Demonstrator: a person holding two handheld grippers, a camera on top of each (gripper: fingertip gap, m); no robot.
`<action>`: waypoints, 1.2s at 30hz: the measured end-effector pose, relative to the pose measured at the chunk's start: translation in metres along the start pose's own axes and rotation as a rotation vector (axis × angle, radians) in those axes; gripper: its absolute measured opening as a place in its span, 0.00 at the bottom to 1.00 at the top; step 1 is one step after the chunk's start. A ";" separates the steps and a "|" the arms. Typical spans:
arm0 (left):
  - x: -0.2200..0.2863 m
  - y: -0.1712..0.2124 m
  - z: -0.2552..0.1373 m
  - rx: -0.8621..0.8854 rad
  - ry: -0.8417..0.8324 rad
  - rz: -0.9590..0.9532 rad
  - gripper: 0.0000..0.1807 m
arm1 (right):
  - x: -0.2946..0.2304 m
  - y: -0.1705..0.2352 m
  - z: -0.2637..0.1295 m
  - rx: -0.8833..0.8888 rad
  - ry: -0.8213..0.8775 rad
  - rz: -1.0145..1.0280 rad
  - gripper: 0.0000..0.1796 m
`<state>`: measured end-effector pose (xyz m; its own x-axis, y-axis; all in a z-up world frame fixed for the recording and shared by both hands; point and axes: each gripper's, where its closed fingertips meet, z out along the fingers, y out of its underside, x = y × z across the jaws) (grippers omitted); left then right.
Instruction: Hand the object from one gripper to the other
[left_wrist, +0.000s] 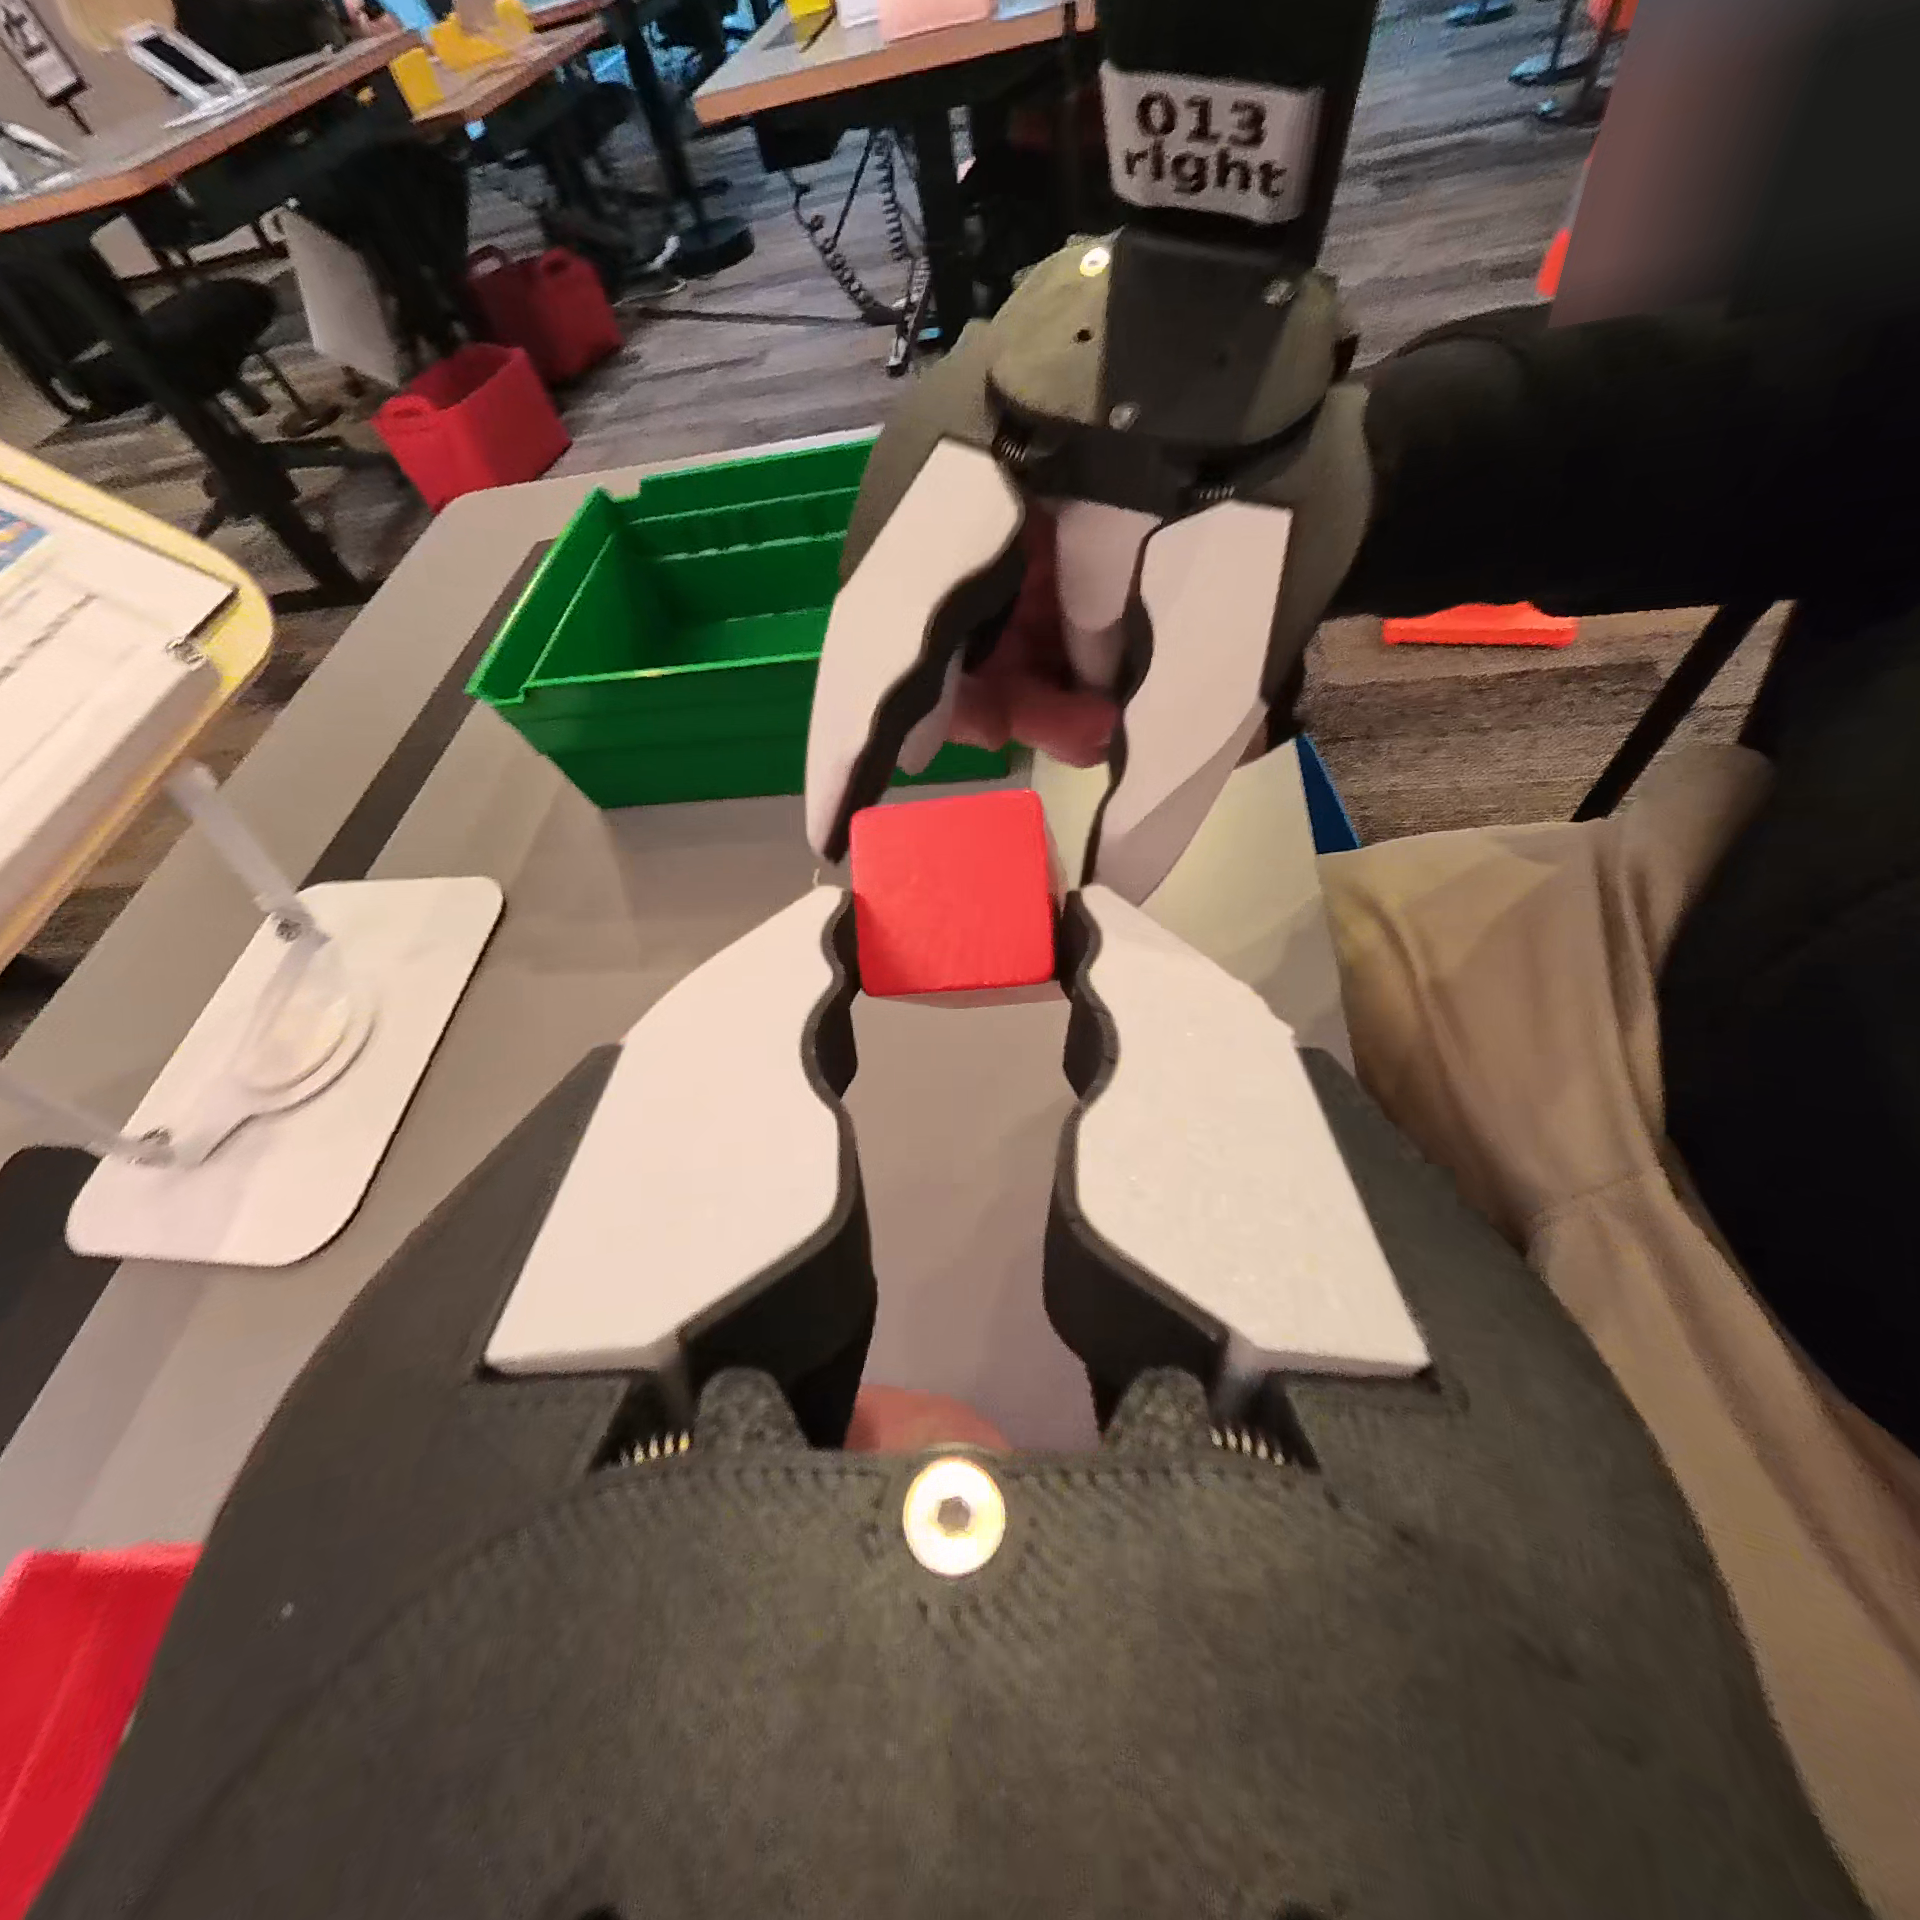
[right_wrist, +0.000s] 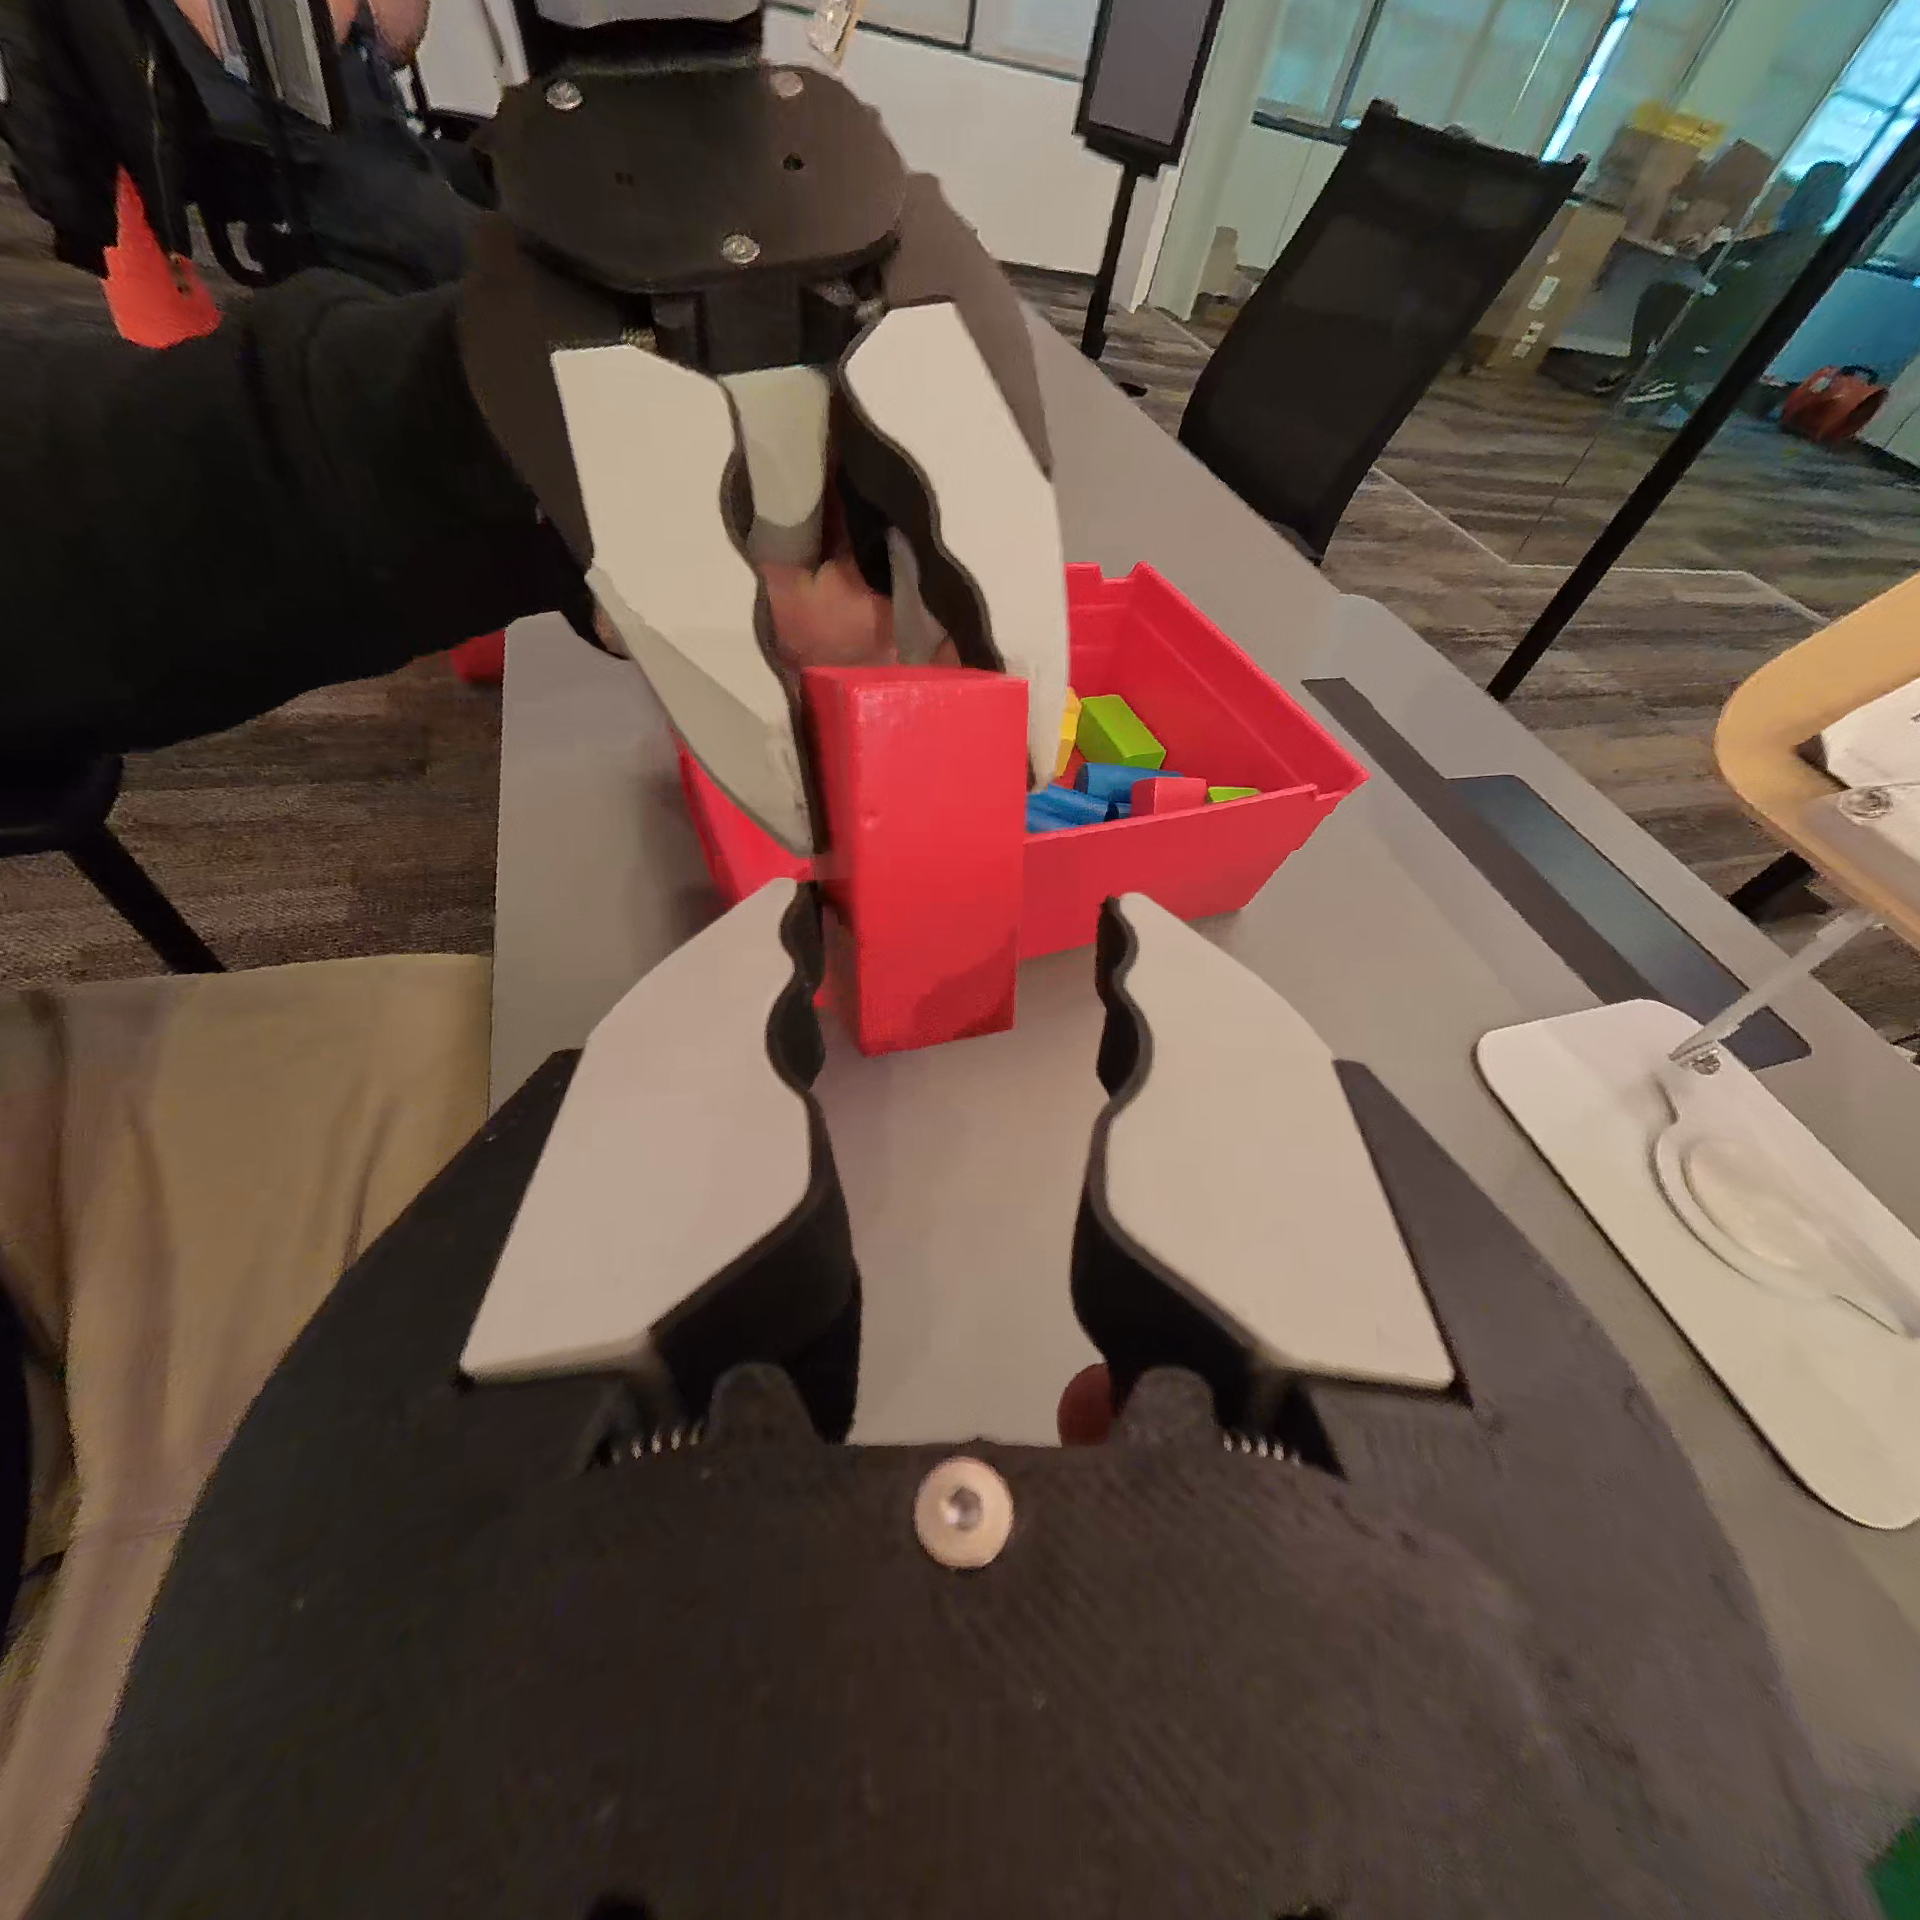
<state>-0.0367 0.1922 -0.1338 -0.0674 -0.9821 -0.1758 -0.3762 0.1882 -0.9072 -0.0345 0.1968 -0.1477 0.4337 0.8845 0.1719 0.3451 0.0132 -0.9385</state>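
Note:
A red block hangs in the air above the grey table. My left gripper is shut on it, both fingertips pressed on its sides. My right gripper comes from the opposite side, its fingers spread at the block's far end. In the right wrist view the block stands upright between the fingers of my right gripper. That gripper is open: its left finger is at the block and its right finger stands clear of it. The left gripper clamps the block's upper part.
A green bin stands on the table behind the grippers in the left wrist view. A red bin with several coloured blocks stands behind them in the right wrist view. A white stand base lies at the table's side. A person's tan trouser leg is close.

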 end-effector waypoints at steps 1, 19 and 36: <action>0.001 -0.001 0.002 0.010 0.007 0.002 0.20 | -0.004 0.002 0.001 -0.014 -0.019 -0.008 0.25; 0.007 0.001 0.008 0.040 0.042 0.000 0.20 | -0.007 0.009 0.003 -0.070 0.032 -0.088 0.20; -0.031 -0.014 -0.022 0.044 -0.197 -0.001 0.33 | 0.026 0.005 -0.017 -0.073 0.183 -0.069 0.18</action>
<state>-0.0501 0.2199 -0.1075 0.1171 -0.9632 -0.2421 -0.3348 0.1912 -0.9227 -0.0075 0.2121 -0.1427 0.5484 0.7832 0.2930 0.4358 0.0314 -0.8995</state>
